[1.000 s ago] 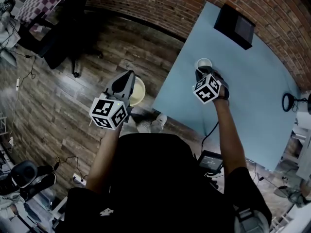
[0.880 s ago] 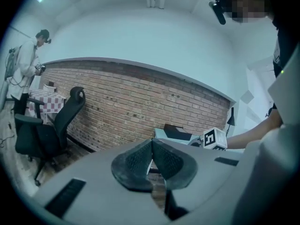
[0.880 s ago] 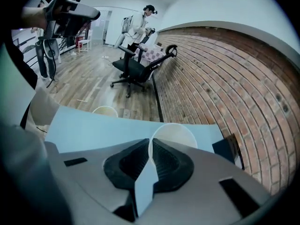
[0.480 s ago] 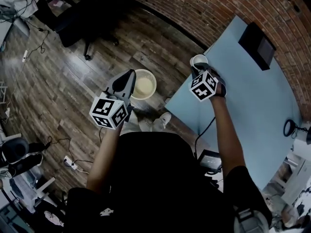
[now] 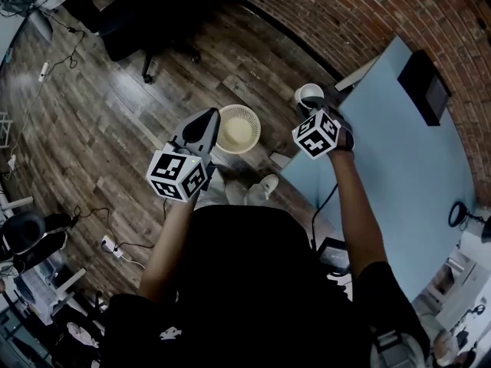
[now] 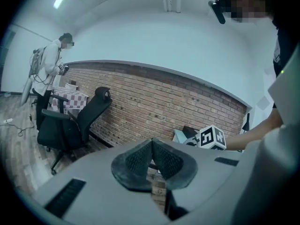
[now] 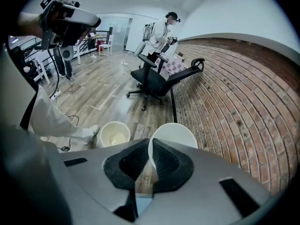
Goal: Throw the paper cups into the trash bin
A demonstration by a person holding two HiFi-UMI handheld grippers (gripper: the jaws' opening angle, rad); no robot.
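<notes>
R gripper (image 5: 312, 107) is clamped on the paper cup (image 5: 310, 94): in the right gripper view the cup's (image 7: 174, 134) thin wall runs between the pads, one pad inside the rim and one outside, mouth facing the cam, R gripper (image 7: 150, 146) nearly closed w/ only that wall in it. From the head view the cup hangs over the wood floor (image 5: 115, 113), just off the corner of the blue table (image 5: 406, 159) and close to the brick wall (image 5: 337, 14). Trash bin (image 5: 238, 129) stands on the floor to the cup's left, apart from it, w/ some pale stuff in the bottom; in the right gripper view the bin (image 7: 113, 134) sits low and left of the cup. Nothing but bare planks btwn cup and bin. L gripper (image 5: 209, 119) hovers at the bin's left rim in the head view; L gripper (image 6: 151, 146) has its pads closed tip to tip, nothing in them. My shoe (image 5: 266, 184) is just beside the bin on the near side. Black office chair (image 7: 157, 78) stands further out by the wall, another person (image 7: 159, 32) beyond it. Black box (image 5: 423, 87) lies on the table, well away. Cables (image 5: 115, 245) trail on the floor at left.
</notes>
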